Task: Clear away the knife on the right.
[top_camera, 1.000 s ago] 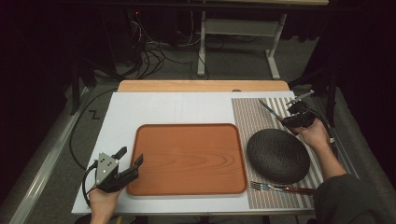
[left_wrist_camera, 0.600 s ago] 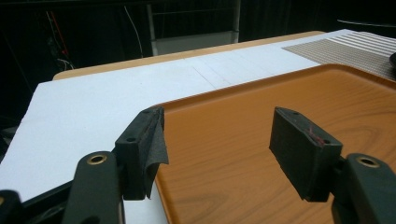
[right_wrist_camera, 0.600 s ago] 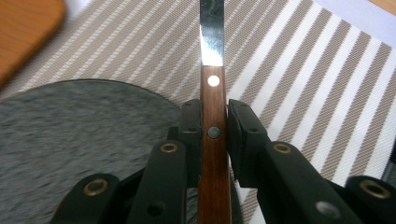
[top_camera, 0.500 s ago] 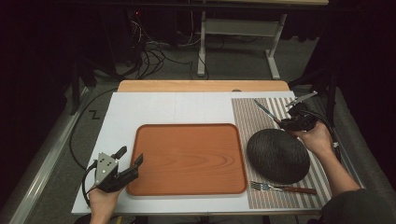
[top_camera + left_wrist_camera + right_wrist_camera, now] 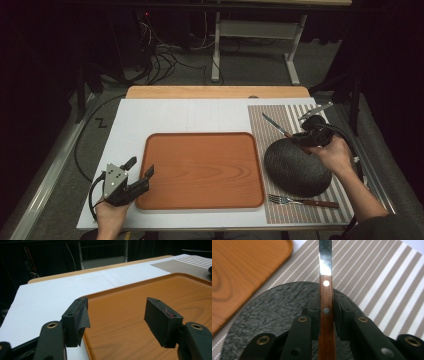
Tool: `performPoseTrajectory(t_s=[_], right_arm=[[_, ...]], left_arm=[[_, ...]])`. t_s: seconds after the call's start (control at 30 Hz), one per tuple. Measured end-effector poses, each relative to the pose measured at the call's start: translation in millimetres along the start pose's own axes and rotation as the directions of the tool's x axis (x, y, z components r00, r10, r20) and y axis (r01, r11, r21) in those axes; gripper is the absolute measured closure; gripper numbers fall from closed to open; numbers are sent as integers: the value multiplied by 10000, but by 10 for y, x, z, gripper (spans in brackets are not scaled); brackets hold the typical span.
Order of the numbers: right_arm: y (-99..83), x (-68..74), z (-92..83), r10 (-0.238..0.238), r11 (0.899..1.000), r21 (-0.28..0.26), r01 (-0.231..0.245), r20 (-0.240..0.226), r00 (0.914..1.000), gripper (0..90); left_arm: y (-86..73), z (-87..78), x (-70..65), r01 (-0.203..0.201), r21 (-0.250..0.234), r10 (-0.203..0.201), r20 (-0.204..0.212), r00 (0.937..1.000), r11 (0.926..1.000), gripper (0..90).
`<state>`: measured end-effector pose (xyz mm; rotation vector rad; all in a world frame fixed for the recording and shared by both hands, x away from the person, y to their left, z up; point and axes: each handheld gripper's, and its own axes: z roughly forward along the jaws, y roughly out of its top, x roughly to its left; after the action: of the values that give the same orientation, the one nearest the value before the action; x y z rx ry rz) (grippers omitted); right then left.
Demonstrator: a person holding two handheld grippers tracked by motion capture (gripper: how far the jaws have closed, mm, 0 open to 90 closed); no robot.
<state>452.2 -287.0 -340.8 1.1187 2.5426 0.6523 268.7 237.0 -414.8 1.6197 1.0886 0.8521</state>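
Knife (image 5: 325, 277), thin, stiff and light, is being pinched by its wooden handle between the right gripper (image 5: 326, 312) fingers above the dark plate (image 5: 296, 167), while the left gripper (image 5: 117, 315) fingers are sitting spread wide over the tray (image 5: 150, 292) edge.

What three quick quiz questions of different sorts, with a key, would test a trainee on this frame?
1. True or false: the left gripper is shut on the rim of the wooden tray.
2. What is the right gripper holding? A) the fork B) a knife C) a spoon
3. Fill in: the fork lies on the striped ____, in front of the dark plate.

Key
1. False: its jaws stand open at the tray's near left corner, gripping nothing.
2. B: the knife, clamped by its wooden handle, blade pointing away from the gripper, above the plate.
3. placemat.
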Motion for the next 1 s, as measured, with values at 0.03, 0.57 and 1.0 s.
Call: performPoseTrajectory(t_s=[0.03, 0.57, 1.0], right_arm=[[-1, 17, -6, 19, 10000, 18, -18, -57, 10000, 785], [-76, 308, -48, -351, 9992, -194, 340, -601, 9976, 784], [-94, 594, 1, -402, 9990, -222, 380, -1067, 9935, 784]], left_arm=[[0, 0, 0, 0, 4, 0, 8, 10000, 10000, 357], [1, 2, 0, 5, 26, -5, 35, 10000, 10000, 358], [5, 14, 10, 50, 17, -50, 77, 10000, 10000, 358]])
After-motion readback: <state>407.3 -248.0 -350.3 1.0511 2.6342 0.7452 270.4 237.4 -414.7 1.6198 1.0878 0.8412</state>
